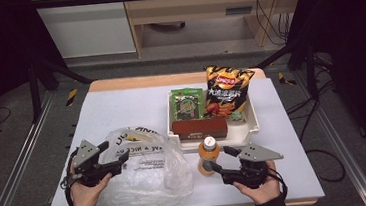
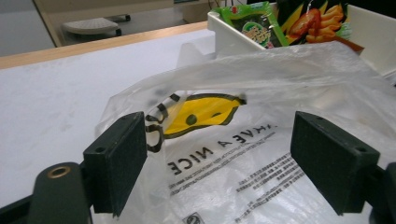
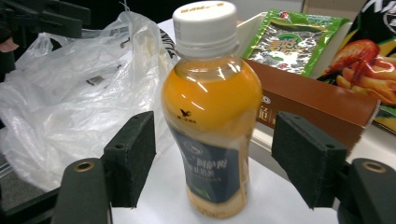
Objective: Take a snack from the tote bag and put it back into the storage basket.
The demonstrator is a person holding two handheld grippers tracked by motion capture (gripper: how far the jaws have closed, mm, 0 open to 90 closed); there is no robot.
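The right gripper [image 3: 215,158] has its two black padded jaws spread wide on either side of a clear plastic bottle of orange drink [image 3: 212,112], with a gap between each pad and the bottle, so nothing is clamped. The bottle stands upright on the white table [image 1: 121,108] near its front edge, right of the middle; it has a white screw cap and a dark blue label around its lower half.

The left gripper [image 2: 219,163] also has its jaws apart, straddling the top of a crumpled clear plastic bag [image 2: 261,154] printed with black lettering and a yellow figure; whether the pads touch the film is hard to tell. The bag lies near the front edge, left of the bottle and just beside it.

Behind the bottle sits a white tray [image 1: 251,127] with a brown carton [image 1: 199,127] along its near wall, a green snack packet [image 1: 187,103] and a black-and-orange crisp bag [image 1: 226,90].
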